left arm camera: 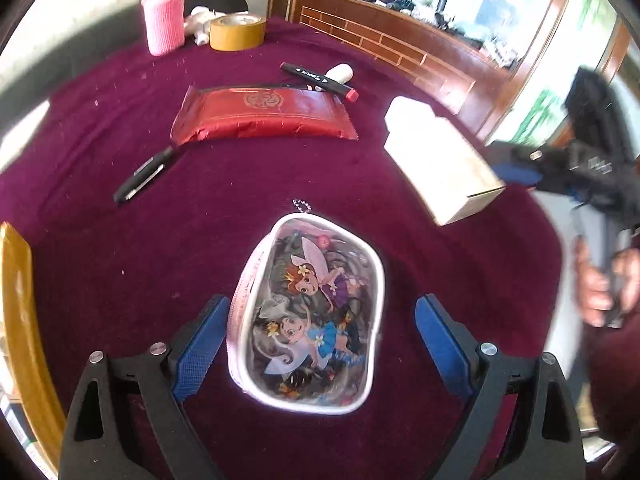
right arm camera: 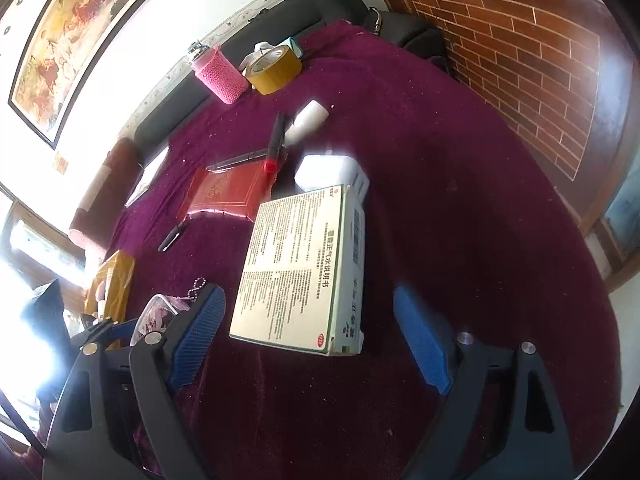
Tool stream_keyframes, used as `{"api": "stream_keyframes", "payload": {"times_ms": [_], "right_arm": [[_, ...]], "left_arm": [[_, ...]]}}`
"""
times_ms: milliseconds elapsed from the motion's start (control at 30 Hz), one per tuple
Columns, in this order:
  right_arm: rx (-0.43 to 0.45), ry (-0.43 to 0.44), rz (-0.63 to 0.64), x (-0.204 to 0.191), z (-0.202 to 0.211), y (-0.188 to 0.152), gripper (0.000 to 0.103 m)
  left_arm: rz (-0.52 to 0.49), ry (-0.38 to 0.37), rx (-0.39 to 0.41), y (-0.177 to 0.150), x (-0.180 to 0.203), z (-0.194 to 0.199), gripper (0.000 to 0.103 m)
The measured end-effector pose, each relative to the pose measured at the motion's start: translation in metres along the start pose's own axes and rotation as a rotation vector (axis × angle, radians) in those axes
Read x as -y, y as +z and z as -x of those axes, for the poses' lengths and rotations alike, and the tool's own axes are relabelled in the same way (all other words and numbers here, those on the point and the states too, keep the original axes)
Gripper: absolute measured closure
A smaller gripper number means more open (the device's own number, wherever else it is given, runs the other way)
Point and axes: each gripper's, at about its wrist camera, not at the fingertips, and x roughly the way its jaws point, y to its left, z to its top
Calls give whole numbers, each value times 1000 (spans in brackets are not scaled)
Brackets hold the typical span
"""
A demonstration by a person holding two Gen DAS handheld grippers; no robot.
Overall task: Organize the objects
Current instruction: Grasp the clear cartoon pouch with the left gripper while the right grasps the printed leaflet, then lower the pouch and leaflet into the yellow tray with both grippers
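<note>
A clear pouch (left arm camera: 308,280) printed with cartoon fairies lies flat on the maroon cloth (left arm camera: 120,264). My left gripper (left arm camera: 320,340) is open and straddles its near half. The left pad sits close to the pouch's edge and the right pad stands clear of it. A white medicine box (right arm camera: 300,272) with printed text lies ahead of my right gripper (right arm camera: 308,340). That gripper is open, with the box's near end between its fingertips and neither pad touching. In the left wrist view a hand (left arm camera: 604,284) holds the blurred right gripper beside the box (left arm camera: 444,172).
Further back lie a red foil packet (left arm camera: 264,114), a red-capped marker (left arm camera: 320,80), a black pen (left arm camera: 144,176), a small white bottle (left arm camera: 340,72) and a white box (right arm camera: 332,172). A tape roll (left arm camera: 238,32) and pink knitted cup (left arm camera: 164,20) stand at the far edge. A yellow packet (left arm camera: 16,300) lies left.
</note>
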Motion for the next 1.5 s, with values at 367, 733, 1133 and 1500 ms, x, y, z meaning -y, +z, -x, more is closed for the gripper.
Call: {"api": "stream_keyframes", "payload": {"times_ms": [367, 733, 1133, 1500], "right_arm": [[12, -94, 39, -18, 10, 6, 16], [-105, -243, 57, -39, -35, 21, 16], [-117, -384, 60, -44, -60, 11, 31], [-106, -8, 142, -117, -22, 1, 31]], "left_arm": [[79, 65, 109, -20, 13, 8, 29], [209, -7, 257, -52, -13, 84, 28], [324, 44, 316, -95, -59, 119, 28], [574, 160, 442, -174, -137, 191, 28]]}}
